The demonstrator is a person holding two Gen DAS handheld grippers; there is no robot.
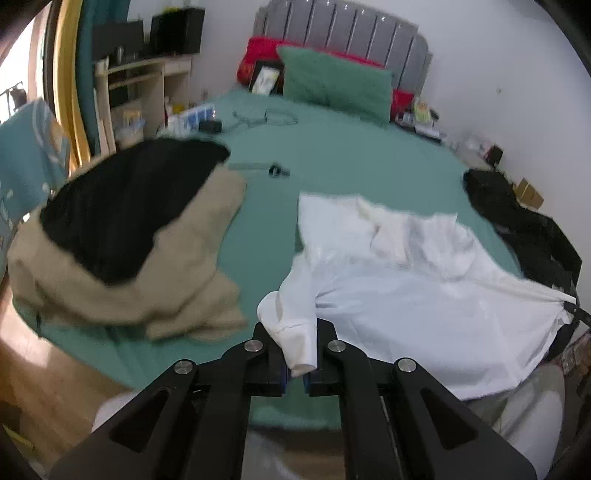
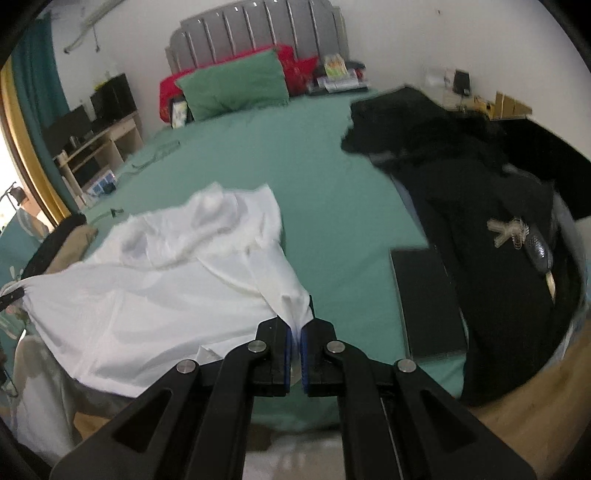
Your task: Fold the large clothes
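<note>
Left hand-held gripper (image 1: 295,354) pinches white shirt (image 1: 406,288) cuff, right hand-held gripper (image 2: 294,343) its hem

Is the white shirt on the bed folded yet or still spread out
Still spread out, not folded. The white shirt lies rumpled across the green bed, with the left gripper and right gripper each shut on a bottom corner.

White walls (image 1: 498,55), grey padded headboard (image 1: 343,26), wood floor (image 1: 33,373), pale wooden shelf unit (image 1: 144,85) left of bed (image 1: 332,147); daylight from left.

The shirt (image 1: 406,295) lies on the bed (image 1: 332,158), between a jacket (image 1: 122,240) left and dark clothes (image 2: 461,184) right.
</note>
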